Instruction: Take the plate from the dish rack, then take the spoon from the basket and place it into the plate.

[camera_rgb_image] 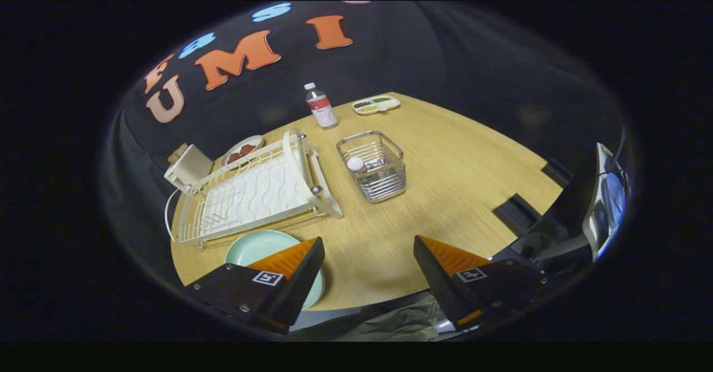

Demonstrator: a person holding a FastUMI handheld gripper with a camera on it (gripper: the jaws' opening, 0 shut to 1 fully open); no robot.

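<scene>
Black cloth is hanging behind a light wooden bench [445, 182], which is carrying everything in sight. Over the bench's near edge the claw [369, 252] is hovering with its two fingers spread wide apart, gripping nothing; bare wood is showing between them. Under the left finger [295, 263] a pale green plate [259, 246] is lying flat on the bench, partly covered by that finger, just in front of the dish rack [253, 191]. This cream wire rack is sitting beyond the plate, to the left ahead of the fingers, with a white drip tray showing through its wires and no dishes standing in it. To the right of the rack, well ahead of the claw, a square metal wire basket [372, 166] is standing upright, and inside it a spoon [355, 164] is resting with its rounded white end showing near the basket's left wall. Beyond the basket a clear bottle [321, 106] with a white cap and a reddish label is standing upright, and just to its right a small divided dish [376, 104] of foods is lying near the far edge. Behind the rack a small plate [242, 150] holding something red is peeking out, next to a cream boxy object [188, 167] at the rack's far left corner.
</scene>
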